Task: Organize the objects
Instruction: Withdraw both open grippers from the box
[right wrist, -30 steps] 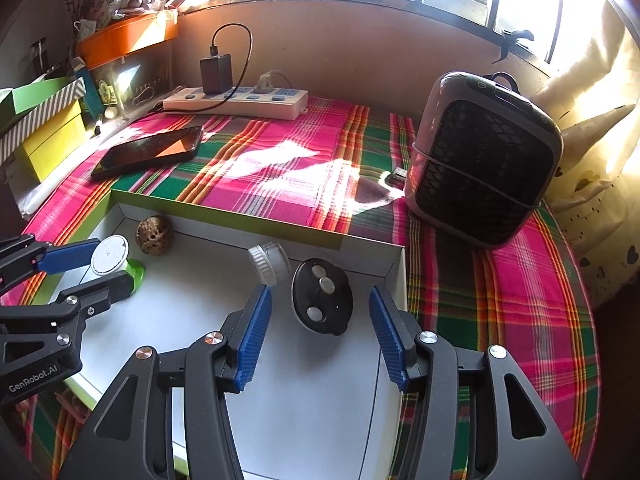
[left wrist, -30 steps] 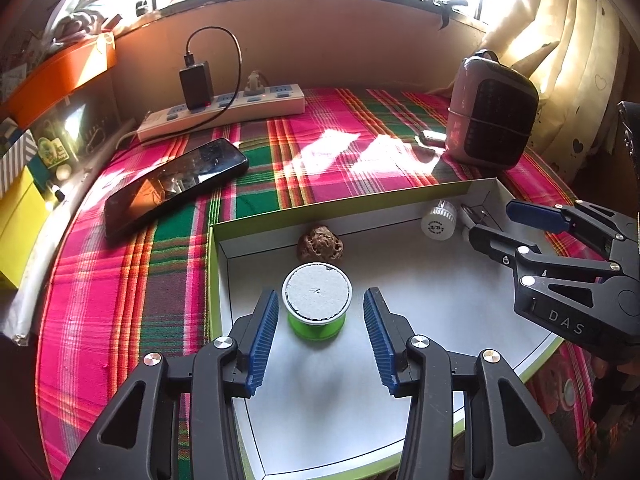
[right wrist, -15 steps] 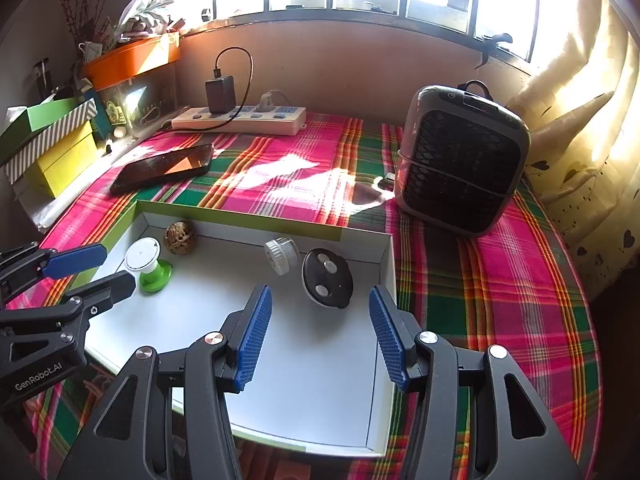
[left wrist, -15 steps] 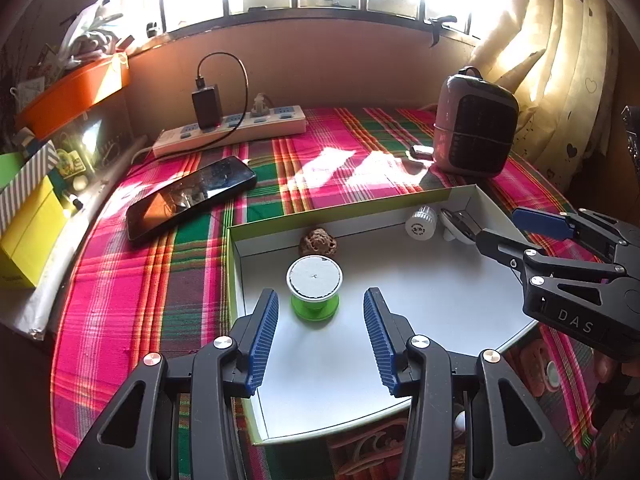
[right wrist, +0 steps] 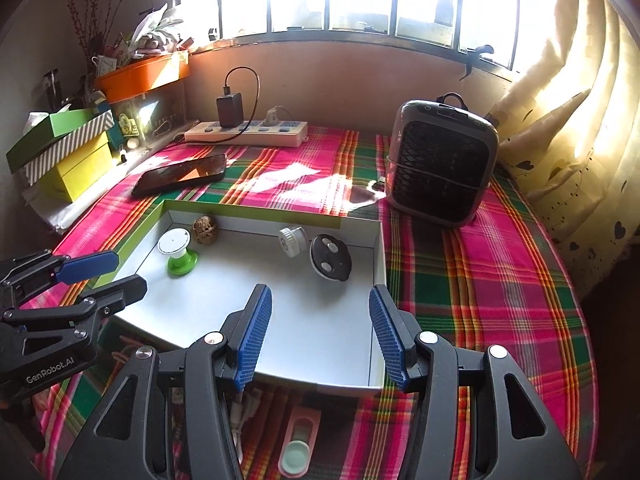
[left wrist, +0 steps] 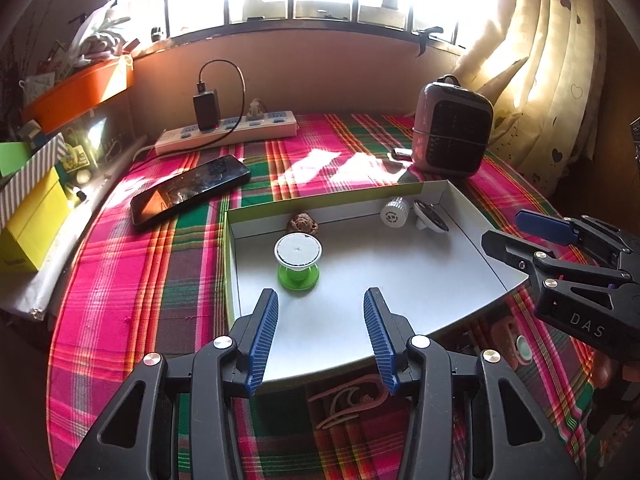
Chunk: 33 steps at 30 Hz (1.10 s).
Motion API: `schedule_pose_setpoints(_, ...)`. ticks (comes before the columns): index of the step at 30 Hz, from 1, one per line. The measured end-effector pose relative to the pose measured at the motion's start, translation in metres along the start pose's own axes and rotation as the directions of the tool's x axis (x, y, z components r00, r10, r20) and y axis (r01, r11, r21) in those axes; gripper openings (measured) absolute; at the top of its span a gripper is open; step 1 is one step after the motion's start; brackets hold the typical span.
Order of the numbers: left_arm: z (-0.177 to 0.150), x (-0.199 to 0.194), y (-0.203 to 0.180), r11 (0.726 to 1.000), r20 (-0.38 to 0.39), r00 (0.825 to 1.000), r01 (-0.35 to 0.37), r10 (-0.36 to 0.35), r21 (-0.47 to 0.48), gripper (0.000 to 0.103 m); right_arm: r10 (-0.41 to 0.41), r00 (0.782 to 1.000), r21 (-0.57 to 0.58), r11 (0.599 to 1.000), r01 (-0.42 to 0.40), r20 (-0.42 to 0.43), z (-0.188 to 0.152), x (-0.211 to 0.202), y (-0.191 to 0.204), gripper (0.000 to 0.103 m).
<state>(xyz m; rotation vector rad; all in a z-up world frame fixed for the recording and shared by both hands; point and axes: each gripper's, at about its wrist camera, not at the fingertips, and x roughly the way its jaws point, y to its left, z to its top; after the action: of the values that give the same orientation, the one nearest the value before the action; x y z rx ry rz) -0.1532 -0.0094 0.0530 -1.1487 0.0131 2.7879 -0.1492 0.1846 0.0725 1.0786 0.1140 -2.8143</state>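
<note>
Left claw [left wrist: 318,336]: released, both blue pads wide apart, nothing between them; it hovers over the near edge of the tray.
Right claw [right wrist: 320,334]: released too, holding nothing; it hovers over the near right part of the tray.
Tray [right wrist: 320,340]: shallow white box with green outer wall, lying on the plaid cloth [right wrist: 480,280] of the desk.
Spool [left wrist: 298,258]: green base, white round top, upright in the tray at 12 o'clock of the left claw, near the left wall.
Nut [left wrist: 304,224]: brown, wrinkled, just behind the spool, against the far wall.
Cap [right wrist: 292,240]: white, ridged, lying on its side by the far wall, at 11 o'clock of the right claw.
Plug [right wrist: 330,258]: dark round disc with metal pins, tilted, just beside the cap on its right.
Phone [left wrist: 190,188]: black, flat on the cloth, at 10 o'clock of the tray.
Power strip [left wrist: 228,132]: white, by the back wall, with a black charger in it.
Heater [right wrist: 442,162]: grey, upright, at 1 o'clock of the tray.
</note>
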Motion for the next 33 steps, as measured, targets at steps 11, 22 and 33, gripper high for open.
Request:
schedule_pose_setpoints(11, -0.020, -0.016, 0.014, 0.999, 0.005, 1.000, 0.012, -0.012, -0.050, 0.043, -0.026, 1.000, 0.047, 0.999, 0.026, 0.002, -0.022, -0.019, -0.015, 0.052)
schedule_pose_setpoints(22, -0.041, -0.024, 0.026, 0.996, -0.020, 0.998, 0.050, -0.052, -0.068, 0.044, -0.030, 0.999, 0.069, 0.997, 0.031, -0.022, -0.041, -0.024, -0.021, 0.052)
schedule_pose_setpoints(33, -0.052, -0.017, 0.024, 0.994, -0.061, 0.994, 0.090, -0.094, -0.054, 0.045, -0.014, 0.998, 0.073, 0.997, 0.018, -0.057, -0.058, -0.025, -0.021, 0.052)
